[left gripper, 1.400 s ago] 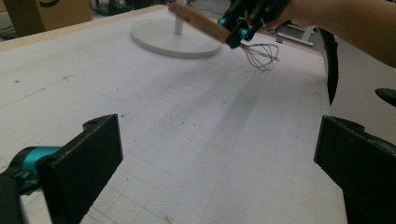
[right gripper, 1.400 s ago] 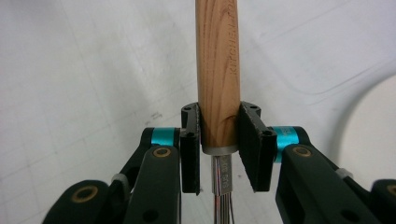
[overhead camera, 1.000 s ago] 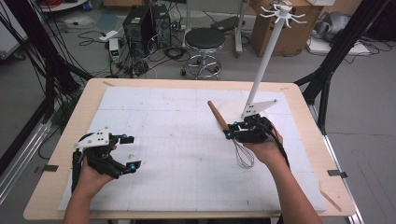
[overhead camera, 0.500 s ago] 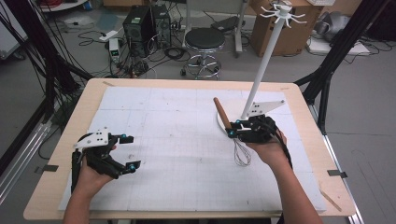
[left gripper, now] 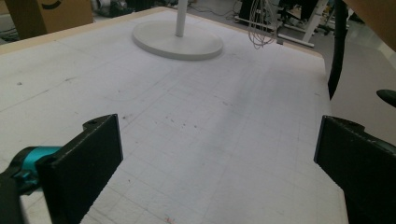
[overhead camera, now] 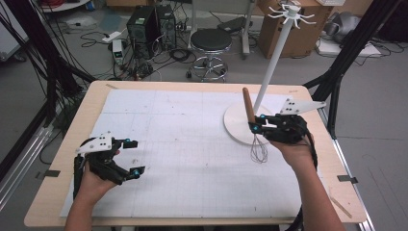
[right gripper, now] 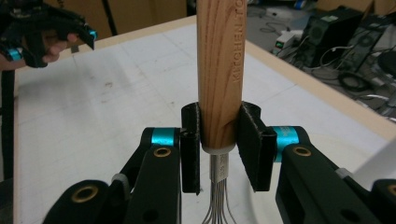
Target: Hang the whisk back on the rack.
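Clamping whisk, right gripper; handle reads "KITCHEN TO"

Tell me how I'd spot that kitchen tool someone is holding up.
Find the white stand with its tall pole at the table's far right. Beside its round base, the right gripper clamps a whisk upright: wooden handle pointing up, wire loops hanging down, the only wooden-handled thing there.

Hidden, cropped and illegible items

Whisk: handle top and most of the wire loops ran out of the right gripper view; printed lettering cut off after "KITCHEN TO". White stand: pole cropped by the left gripper view's top edge. Left gripper: both jaws cropped at the bottom edge. Floor equipment: too small to identify.
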Motion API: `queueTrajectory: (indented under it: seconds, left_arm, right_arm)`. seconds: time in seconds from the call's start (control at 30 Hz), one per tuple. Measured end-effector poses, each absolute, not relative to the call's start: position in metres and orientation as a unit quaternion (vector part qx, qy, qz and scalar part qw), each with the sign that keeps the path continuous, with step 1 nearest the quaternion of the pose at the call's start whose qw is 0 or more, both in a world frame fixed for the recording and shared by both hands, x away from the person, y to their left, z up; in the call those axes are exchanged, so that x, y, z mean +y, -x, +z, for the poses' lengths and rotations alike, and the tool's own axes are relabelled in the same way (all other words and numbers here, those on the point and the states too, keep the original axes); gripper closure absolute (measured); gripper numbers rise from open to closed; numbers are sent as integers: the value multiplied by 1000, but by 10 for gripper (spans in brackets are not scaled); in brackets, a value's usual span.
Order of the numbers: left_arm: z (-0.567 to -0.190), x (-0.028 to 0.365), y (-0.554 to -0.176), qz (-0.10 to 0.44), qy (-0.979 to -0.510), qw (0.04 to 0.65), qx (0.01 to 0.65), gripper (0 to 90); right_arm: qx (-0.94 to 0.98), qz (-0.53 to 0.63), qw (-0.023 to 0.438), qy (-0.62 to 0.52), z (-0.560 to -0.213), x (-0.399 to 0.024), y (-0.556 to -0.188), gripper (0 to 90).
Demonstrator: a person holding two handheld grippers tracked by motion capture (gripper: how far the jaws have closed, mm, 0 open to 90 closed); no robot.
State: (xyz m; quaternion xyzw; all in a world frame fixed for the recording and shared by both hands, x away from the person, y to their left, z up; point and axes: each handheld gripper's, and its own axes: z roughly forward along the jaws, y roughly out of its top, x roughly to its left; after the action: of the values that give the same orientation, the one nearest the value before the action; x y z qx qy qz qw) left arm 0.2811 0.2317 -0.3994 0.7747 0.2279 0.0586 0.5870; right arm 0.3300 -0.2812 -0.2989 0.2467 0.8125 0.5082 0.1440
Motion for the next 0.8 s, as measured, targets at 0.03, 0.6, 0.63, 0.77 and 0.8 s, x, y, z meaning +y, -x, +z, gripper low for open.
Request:
queueTrajectory:
  seconds: [0.03, 0.6, 0.63, 0.77, 0.8]
  left_arm:
    - [-399, 231, -281, 58, -776, 586, 226, 17]
    - [-400, 230, -282, 56, -777, 584, 227, 17]
    - [-400, 230, -282, 56, -778, 584, 227, 17]
    - [-401, 230, -282, 55, -777, 584, 227, 17]
    - [-401, 231, -282, 55, -777, 584, 228, 17]
  right_arm:
    - [810, 511, 147, -248, -295, -285, -329, 716]
    - [768, 529, 220, -285, -238, -348, -340, 715]
    - [765, 532, 224, -285, -236, -351, -342, 715]
    - [769, 523, 228, -289, -224, -357, -348, 715]
    - [772, 520, 229, -286, -221, -358, -350, 715]
